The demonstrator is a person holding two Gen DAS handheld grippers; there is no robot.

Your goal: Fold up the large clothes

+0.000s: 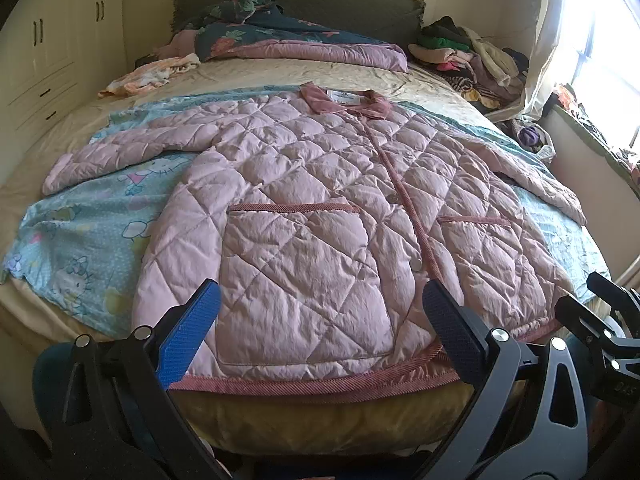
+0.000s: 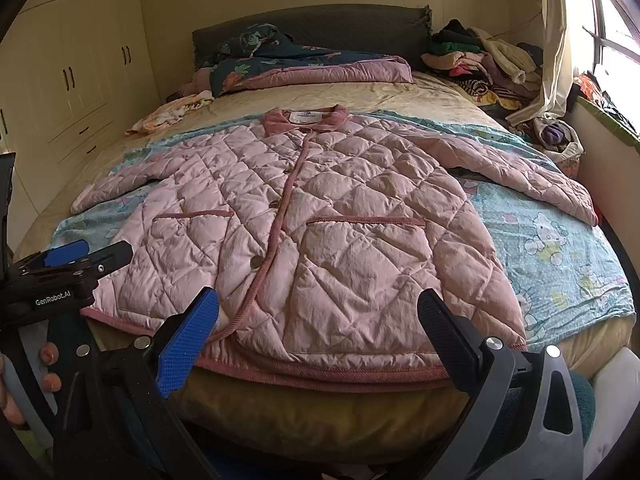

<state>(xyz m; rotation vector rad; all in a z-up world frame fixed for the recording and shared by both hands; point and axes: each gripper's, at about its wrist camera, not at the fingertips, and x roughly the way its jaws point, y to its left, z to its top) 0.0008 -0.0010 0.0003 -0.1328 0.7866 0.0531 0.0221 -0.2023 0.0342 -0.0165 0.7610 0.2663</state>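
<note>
a pink coat [image 1: 320,208] lies flat on a blue sheet [image 1: 80,240] on the bed [image 1: 248,76], front up, both sleeves out to the sides. the left gripper [image 1: 320,336] hangs over the coat's bottom edge, wide open, with nothing in it. the right gripper [image 1: 604,316] peeks in at the right. a pile of clothes [image 1: 472,56] sits by the window [image 1: 600,40].

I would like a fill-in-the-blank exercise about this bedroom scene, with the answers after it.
1. The quilted pink jacket lies spread flat on the ____.
2. Its front is fastened with ____.
3. Under it lies a light blue cartoon-print sheet, and its collar points toward the ____.
4. Both the left gripper and right gripper are ____.

Answers: bed; buttons; headboard; open
</note>
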